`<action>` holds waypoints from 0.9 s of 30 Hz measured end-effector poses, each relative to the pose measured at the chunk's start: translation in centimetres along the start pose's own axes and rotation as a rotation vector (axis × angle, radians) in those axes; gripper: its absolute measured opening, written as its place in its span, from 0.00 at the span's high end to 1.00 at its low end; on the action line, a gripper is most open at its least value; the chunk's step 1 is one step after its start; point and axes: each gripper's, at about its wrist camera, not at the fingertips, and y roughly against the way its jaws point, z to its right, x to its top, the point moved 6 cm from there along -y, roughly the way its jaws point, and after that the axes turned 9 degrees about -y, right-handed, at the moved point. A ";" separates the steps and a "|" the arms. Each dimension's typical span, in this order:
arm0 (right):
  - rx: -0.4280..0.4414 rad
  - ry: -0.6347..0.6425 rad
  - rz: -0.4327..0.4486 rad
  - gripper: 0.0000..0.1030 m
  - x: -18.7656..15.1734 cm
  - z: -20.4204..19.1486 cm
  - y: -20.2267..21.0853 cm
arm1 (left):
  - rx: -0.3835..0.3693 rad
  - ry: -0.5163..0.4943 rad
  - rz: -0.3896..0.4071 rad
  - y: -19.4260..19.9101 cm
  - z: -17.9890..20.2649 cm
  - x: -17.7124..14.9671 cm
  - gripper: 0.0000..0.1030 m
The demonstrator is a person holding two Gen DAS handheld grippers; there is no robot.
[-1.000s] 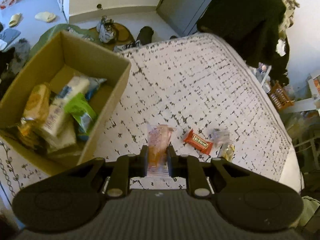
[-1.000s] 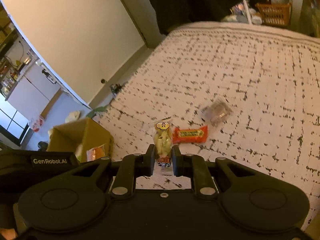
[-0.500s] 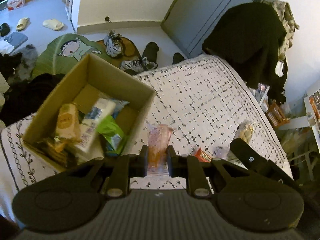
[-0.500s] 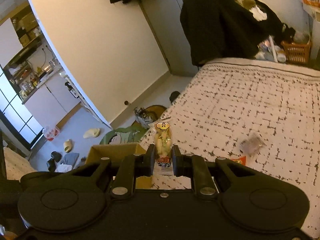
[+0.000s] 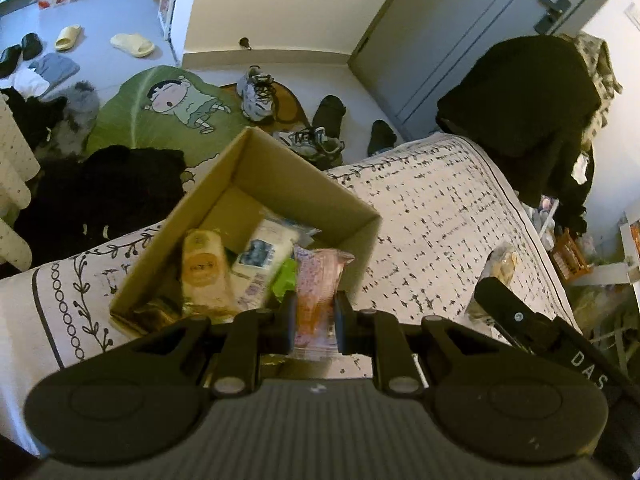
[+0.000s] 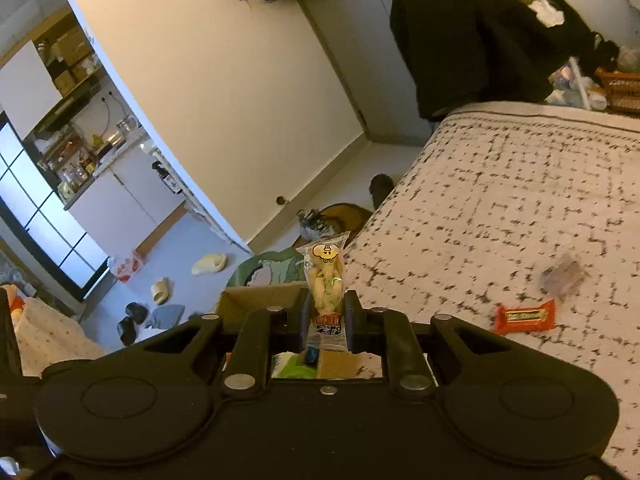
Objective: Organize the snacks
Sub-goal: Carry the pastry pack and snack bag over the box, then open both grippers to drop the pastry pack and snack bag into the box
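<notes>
My left gripper is shut on a pink-orange snack packet, held over the right near corner of an open cardboard box that stands on the bed. Several snack packs lie inside the box, among them a yellow one and a white one. My right gripper is shut on a clear pack of pale yellow snacks, above the box's edge. The same pack and gripper show at the right of the left wrist view. On the bed lie an orange bar and a clear wrapper.
The bed carries a white cover with black marks. On the floor beyond are a green cartoon mat, shoes, slippers and dark clothes. A dark coat hangs by the bed's far end.
Both grippers have swung left with their packets, from over the bed to the box. The box has come nearer the middle of the left wrist view.
</notes>
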 end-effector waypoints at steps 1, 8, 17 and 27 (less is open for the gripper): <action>0.007 0.002 -0.003 0.83 -0.1 -0.3 -0.2 | -0.006 0.000 0.000 -0.1 -0.2 0.1 0.83; 0.017 0.020 -0.048 0.83 -1.4 -1.3 -2.3 | -0.035 0.017 0.016 -1.1 -1.2 0.6 0.83; 0.038 0.045 -0.090 0.83 -2.4 -2.4 -4.4 | -0.009 0.047 0.022 -2.8 -2.9 1.6 0.83; 0.060 0.061 -0.092 0.83 -2.9 -3.5 -5.8 | -0.003 0.056 0.026 -2.2 -3.8 2.2 0.76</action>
